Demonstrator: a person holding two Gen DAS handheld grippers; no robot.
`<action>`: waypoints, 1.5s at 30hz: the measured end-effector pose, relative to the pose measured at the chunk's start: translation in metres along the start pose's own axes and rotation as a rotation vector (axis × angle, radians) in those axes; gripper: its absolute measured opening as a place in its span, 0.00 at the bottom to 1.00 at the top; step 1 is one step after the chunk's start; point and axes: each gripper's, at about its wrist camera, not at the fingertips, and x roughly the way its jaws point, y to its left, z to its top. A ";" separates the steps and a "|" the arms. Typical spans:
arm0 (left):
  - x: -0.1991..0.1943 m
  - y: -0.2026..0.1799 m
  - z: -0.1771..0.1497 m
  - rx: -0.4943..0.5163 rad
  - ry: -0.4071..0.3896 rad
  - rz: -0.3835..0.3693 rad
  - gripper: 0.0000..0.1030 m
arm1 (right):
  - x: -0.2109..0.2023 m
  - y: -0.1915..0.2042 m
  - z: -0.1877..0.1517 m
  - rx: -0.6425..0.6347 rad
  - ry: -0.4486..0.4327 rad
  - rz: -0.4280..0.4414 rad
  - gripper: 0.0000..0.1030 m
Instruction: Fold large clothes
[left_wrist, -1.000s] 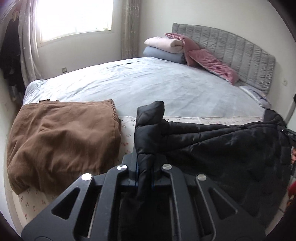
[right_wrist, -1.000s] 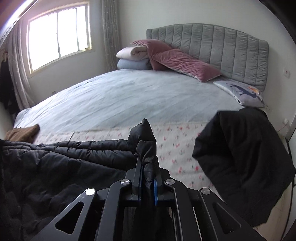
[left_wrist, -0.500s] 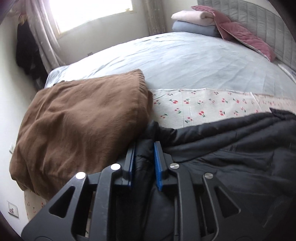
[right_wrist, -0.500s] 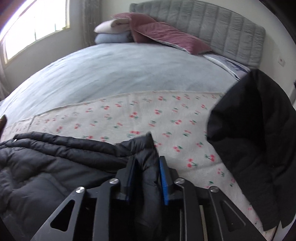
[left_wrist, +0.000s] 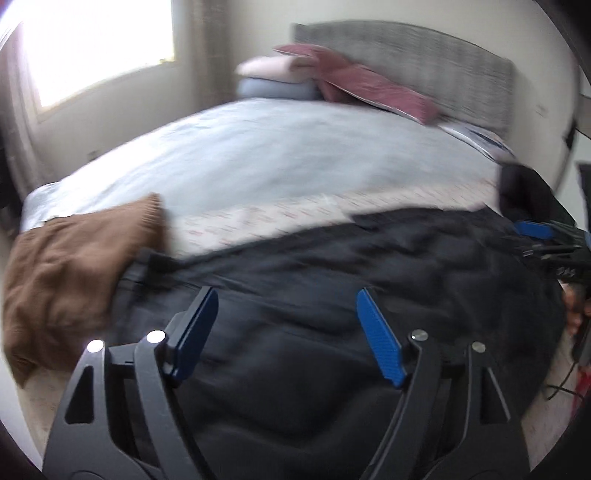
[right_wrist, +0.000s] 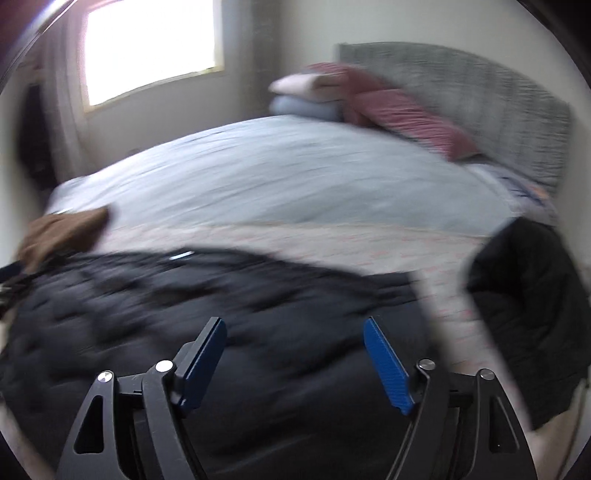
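Two tools: both in view, each with blue-padded black fingers, hovering over one garment.
Left tool: jaws opening, spread wide; pads clear of the cloth, nothing pinched between them.
Right tool: jaws opening, equally wide; nothing gripped. Its blue pad also shows at 3 o'clock in the left wrist view.
Black quilted puffer jacket: lies released across the near edge of the bed, filling the lower half of both views from 6 o'clock outward; surface rumpled, frames blurred.
Brown corduroy-like folded garment: at 9 o'clock of the jacket, its edge touching or overlapping the jacket's left end.
Second black garment: at 3 o'clock in the right wrist view, apart from the jacket, a strip of sheet between them.
Bed with pale blue cover: cherry-print sheet showing as a band just beyond the jacket.
Head end, 12 to 1 o'clock: grey padded headboard, dusky pink pillows, stacked pale folded bedding.
Window: bright, at 11 o'clock.
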 end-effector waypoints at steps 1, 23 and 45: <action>0.007 -0.007 -0.008 0.012 0.021 -0.026 0.77 | 0.005 0.012 -0.006 -0.015 0.031 0.034 0.76; -0.070 0.028 -0.101 -0.196 0.114 0.051 0.83 | -0.058 -0.029 -0.084 0.081 0.063 -0.089 0.77; -0.101 -0.063 -0.144 -0.160 0.187 0.243 0.99 | -0.113 0.076 -0.145 0.019 0.097 -0.214 0.87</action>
